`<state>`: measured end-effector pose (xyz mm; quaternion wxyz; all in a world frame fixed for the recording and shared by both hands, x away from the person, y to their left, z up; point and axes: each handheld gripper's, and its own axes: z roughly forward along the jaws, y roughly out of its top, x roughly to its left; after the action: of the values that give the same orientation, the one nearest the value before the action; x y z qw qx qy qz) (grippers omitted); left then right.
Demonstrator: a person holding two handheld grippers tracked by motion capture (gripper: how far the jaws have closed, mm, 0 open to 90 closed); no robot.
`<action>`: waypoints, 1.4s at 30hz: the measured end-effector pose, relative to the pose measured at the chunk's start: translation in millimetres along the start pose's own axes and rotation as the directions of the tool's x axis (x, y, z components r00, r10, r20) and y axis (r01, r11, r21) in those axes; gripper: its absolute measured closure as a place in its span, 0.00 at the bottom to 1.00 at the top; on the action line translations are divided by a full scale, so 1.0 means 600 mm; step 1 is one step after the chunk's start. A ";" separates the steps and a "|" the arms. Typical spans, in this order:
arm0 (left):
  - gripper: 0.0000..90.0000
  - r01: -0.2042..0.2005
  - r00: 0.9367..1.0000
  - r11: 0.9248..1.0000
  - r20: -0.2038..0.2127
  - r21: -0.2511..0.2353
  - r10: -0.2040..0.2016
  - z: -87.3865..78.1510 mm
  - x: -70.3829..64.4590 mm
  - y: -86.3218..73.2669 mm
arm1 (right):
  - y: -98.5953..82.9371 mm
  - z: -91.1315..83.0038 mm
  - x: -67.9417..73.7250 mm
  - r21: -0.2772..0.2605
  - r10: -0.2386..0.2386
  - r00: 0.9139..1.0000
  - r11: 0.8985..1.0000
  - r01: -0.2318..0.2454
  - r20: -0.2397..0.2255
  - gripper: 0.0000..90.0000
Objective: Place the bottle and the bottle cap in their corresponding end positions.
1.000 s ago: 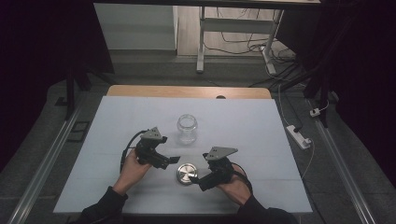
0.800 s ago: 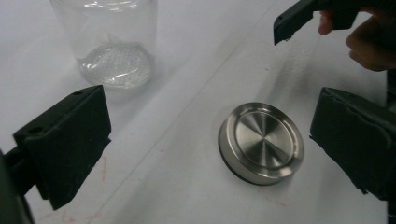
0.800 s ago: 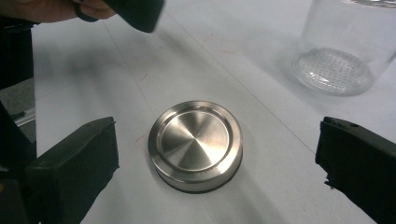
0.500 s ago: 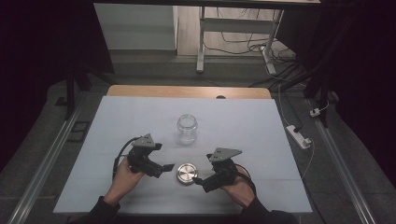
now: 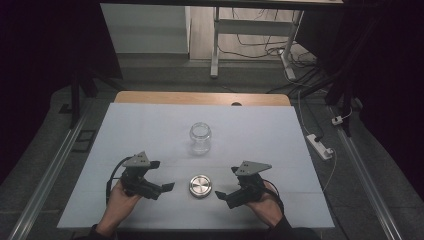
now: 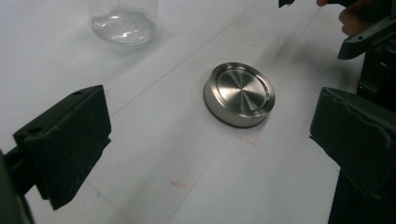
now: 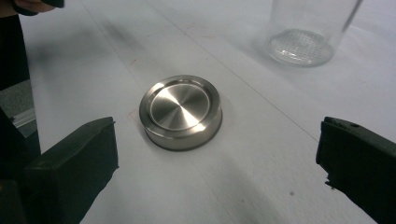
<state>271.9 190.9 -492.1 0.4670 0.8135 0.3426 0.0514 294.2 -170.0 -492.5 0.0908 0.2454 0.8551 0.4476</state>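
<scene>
A round brushed-metal lid lies flat on the white table, near its front edge. A clear glass jar stands upright and lidless just behind it. My left gripper is open at the lid's left, a short gap away. My right gripper is open at the lid's right, also apart from it. The left gripper view has the lid ahead between wide black jaws, with the jar's base beyond. In the right gripper view, the lid lies ahead of the spread jaws and the jar is farther off.
A wooden strip edges the table's far side. A white power strip lies on the floor at the right, and cables run under a white frame behind. The other gripper shows at the left gripper view's top right.
My left gripper has drawn back from beside the jar toward the front edge and to the left. The right gripper has shifted slightly right. Lid and jar have stayed put.
</scene>
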 end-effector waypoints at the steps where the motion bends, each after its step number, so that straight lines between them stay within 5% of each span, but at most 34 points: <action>1: 0.00 0.003 1.000 1.000 0.000 -0.005 -0.003 -0.004 0.000 -0.003 | -0.001 -0.003 -0.001 0.000 -0.002 1.000 1.000 0.002 0.005 0.00; 8: 0.00 0.038 0.999 0.999 -0.008 -0.021 -0.038 -0.029 0.002 -0.026 | -0.012 -0.023 -0.010 -0.007 0.013 0.999 1.000 -0.013 0.031 0.00; 24: 0.00 0.083 0.989 0.996 -0.120 -0.021 -0.085 -0.087 -0.007 -0.083 | -0.048 -0.085 -0.027 -0.011 0.059 0.990 0.998 -0.058 0.129 0.00; 34: 0.00 0.122 0.979 0.992 -0.160 -0.026 -0.125 -0.117 -0.009 -0.119 | -0.077 -0.125 -0.037 -0.035 0.123 0.970 0.992 -0.118 0.212 0.00; 42: 0.00 0.170 0.964 0.985 -0.202 -0.037 -0.174 -0.143 -0.009 -0.150 | -0.100 -0.152 -0.038 -0.036 0.166 0.956 0.986 -0.163 0.242 0.00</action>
<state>187.5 279.5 -514.2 0.4399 0.7666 0.4575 0.0973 259.5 -276.2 -489.3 0.1599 0.3682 0.8105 0.4265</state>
